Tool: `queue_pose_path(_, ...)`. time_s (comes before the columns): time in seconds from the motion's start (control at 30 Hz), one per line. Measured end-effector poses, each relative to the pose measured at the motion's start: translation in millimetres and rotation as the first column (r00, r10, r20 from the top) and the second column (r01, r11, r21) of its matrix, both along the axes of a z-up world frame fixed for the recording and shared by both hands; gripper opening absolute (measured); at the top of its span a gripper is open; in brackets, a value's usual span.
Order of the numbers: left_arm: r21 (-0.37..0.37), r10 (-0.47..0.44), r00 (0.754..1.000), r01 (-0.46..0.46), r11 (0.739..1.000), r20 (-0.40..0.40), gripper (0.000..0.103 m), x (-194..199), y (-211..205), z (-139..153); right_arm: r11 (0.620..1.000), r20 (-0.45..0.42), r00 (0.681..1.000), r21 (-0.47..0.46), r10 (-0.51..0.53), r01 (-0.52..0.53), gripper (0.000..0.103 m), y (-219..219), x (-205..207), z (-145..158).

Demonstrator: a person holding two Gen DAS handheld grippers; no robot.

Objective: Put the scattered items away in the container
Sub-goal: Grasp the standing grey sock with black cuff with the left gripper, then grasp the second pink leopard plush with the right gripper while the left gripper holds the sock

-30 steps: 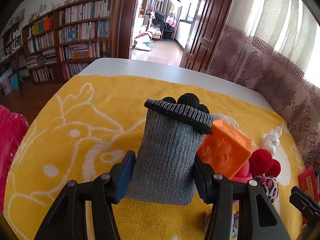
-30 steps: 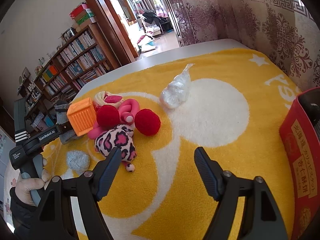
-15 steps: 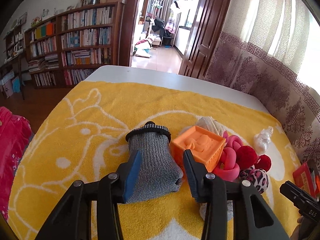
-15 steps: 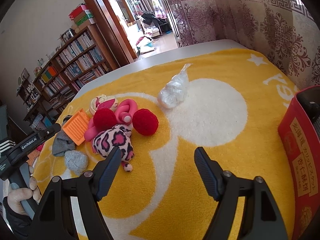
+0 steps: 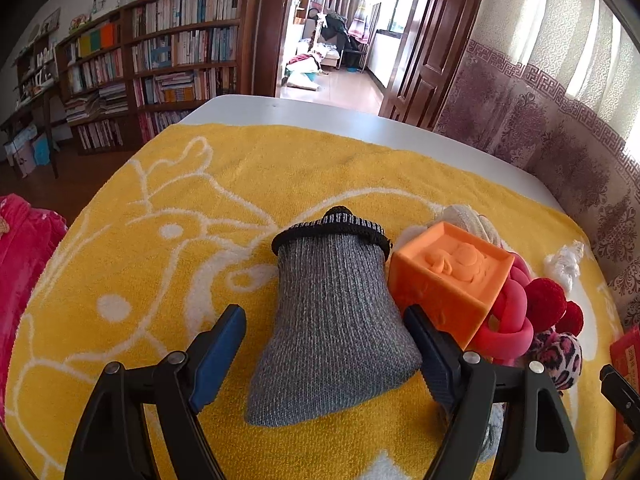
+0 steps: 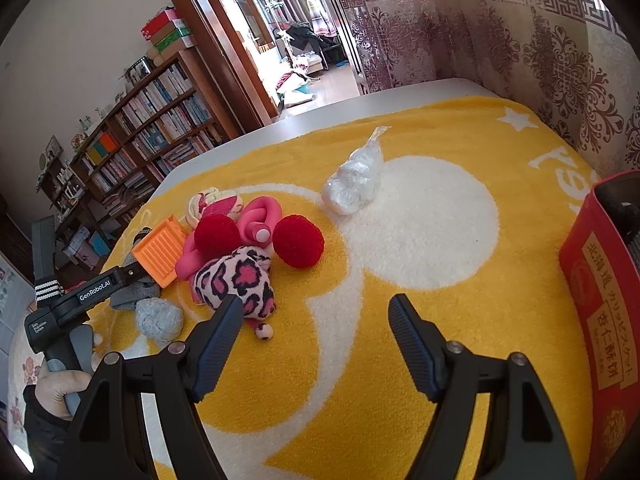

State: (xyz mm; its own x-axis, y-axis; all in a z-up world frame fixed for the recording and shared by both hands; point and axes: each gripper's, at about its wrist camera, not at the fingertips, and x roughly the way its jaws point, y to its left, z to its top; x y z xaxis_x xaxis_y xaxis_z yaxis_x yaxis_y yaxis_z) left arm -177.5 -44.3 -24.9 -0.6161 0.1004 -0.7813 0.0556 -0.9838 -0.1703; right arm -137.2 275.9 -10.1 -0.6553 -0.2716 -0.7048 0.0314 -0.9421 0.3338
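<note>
Sock (image 5: 332, 328): grey knit, black cuff, flat on yellow towel (image 5: 160, 200), between the tips of the left tongs (image 5: 325, 340); long axis runs straight away from them, cuff far. Jaws opening, pads clear of the knit on both sides. Orange block (image 5: 448, 276) touches its right edge. Right tongs (image 6: 316, 338): wide, empty, nearer the red box (image 6: 596, 304) at far right.

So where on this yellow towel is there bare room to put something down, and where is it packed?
Free: the big white circle between the clear plastic bag and the red box, in front of the open right gripper; also the towel left of the grey sock. Crowded: the orange block, pink rings, red pompoms and leopard plush huddle together.
</note>
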Motion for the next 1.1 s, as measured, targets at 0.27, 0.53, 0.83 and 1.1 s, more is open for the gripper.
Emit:
queue_pose_path(0.27, -0.016, -0.017, 0.999, 0.018, 1.0, 0.027, 0.083, -11.7, 3.3, -7.4, 1.0, -0.004, 1.0, 0.022, 0.018, -0.018, 0.079, -7.5, 1.3, -0.9)
queue_pose_path(0.53, 0.027, -0.037, 0.998, 0.039, 0.999, -0.052, 0.059, 8.8, 0.3, 16.8, 1.0, -0.004, 1.0, 0.019, 0.008, -0.008, 0.078, -3.8, 2.7, -2.5)
queue_pose_path(0.83, 0.037, -0.039, 0.981, 0.047, 0.998, -0.19, 0.059, 35.5, -2.7, 58.3, 0.999, -0.009, 1.0, 0.038, 0.03, -0.029, 0.078, -9.4, 1.5, -4.5)
queue_pose_path(1.1, 0.047, -0.076, 0.978, 0.086, 0.995, -0.194, 0.059, 40.9, 6.1, 60.6, 0.999, 0.028, 0.998, 0.006, 0.051, -0.052, 0.078, -14.3, -4.1, -6.9)
